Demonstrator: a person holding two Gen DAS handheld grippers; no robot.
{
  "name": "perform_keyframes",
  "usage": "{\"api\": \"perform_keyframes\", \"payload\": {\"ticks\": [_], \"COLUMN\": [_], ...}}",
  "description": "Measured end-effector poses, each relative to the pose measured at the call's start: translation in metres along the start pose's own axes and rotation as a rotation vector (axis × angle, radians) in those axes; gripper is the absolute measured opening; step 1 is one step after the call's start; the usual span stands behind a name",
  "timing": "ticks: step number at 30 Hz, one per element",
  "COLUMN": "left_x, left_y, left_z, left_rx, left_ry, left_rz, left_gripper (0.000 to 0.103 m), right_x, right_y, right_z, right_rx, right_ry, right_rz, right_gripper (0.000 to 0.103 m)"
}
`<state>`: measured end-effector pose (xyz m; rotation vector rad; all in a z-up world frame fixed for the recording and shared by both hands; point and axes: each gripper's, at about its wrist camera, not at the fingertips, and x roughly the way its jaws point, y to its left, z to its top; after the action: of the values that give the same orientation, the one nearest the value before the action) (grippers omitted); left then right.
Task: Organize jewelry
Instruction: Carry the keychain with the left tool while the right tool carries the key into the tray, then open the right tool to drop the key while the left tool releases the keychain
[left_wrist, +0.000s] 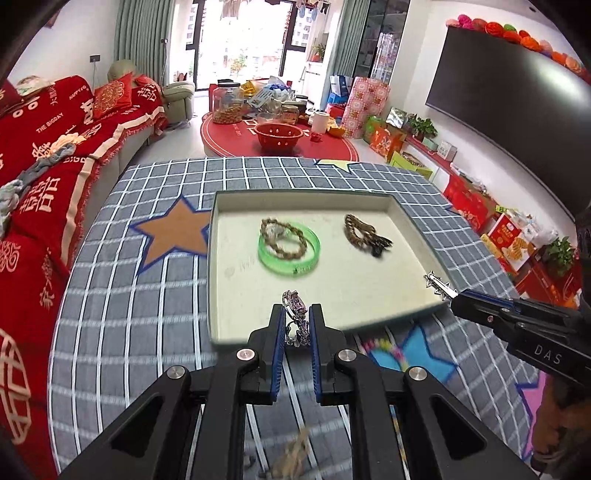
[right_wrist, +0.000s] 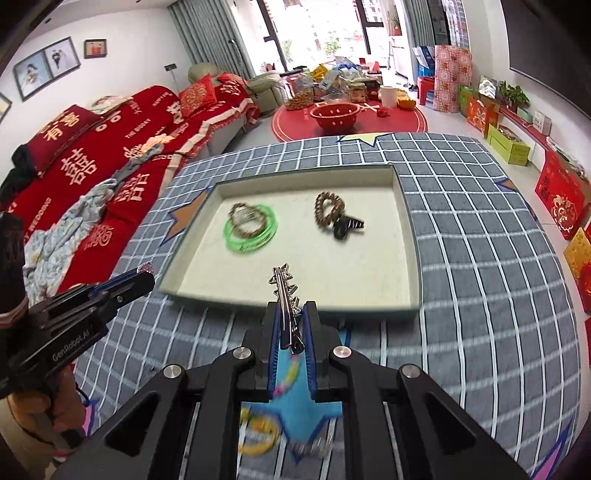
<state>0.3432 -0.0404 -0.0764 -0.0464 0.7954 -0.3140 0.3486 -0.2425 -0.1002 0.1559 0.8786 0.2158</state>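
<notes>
A shallow cream tray (left_wrist: 419, 225) (right_wrist: 404, 206) lies on the checked cloth. Inside it a green bangle (left_wrist: 312, 238) (right_wrist: 269, 218) has a braided bracelet (left_wrist: 282, 227) (right_wrist: 245, 218) on top, and a brown beaded bracelet (left_wrist: 356, 227) (right_wrist: 327, 206) lies beside a dark clip (left_wrist: 378, 247) (right_wrist: 345, 225). My left gripper (left_wrist: 297, 314) (right_wrist: 146, 273) is shut on a silver jewelled bracelet (left_wrist: 295, 306) over the tray's near edge. My right gripper (right_wrist: 290, 314) (left_wrist: 452, 297) is shut on a silver spiked hair clip (right_wrist: 282, 286) (left_wrist: 436, 282) above the tray's near rim.
Loose pieces lie on the cloth near me: a yellow bangle (right_wrist: 256, 434), a colourful bead string (right_wrist: 288, 374) (left_wrist: 384, 347) and a brownish braided piece (left_wrist: 291, 456). A red sofa (left_wrist: 48, 155) stands left, a low red table (left_wrist: 280, 136) with jars behind.
</notes>
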Motion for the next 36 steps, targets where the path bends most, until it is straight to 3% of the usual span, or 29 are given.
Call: {"api": "perform_keyframes", "payload": {"ticks": [5,14,24,36], "left_x": [0.036,0.081,0.106,0.101], "left_y": [0.003,0.009,0.007,-0.003], "left_z": [0.017,0.025,0.033,0.033], "left_rx": [0.026,0.031,0.030,0.074], "left_ry": [0.056,0.153,0.179,0.147], "left_rz": [0.014,0.042,0.105,0.190], "left_gripper": [0.026,0.026,0.026,0.026], "right_x": [0.038,0.093,0.119,0.122], "right_y": [-0.013,-0.019,-0.036,-0.037], "right_z": [0.027,0.039,0.054,0.056], "right_rx": [0.032,0.049,0.081,0.090], "right_ry": [0.045,0.126,0.117,0.114], "right_rz": [-0.010,-0.010,-0.070,-0.087], "right_gripper": [0.014,0.013,0.013,0.015]}}
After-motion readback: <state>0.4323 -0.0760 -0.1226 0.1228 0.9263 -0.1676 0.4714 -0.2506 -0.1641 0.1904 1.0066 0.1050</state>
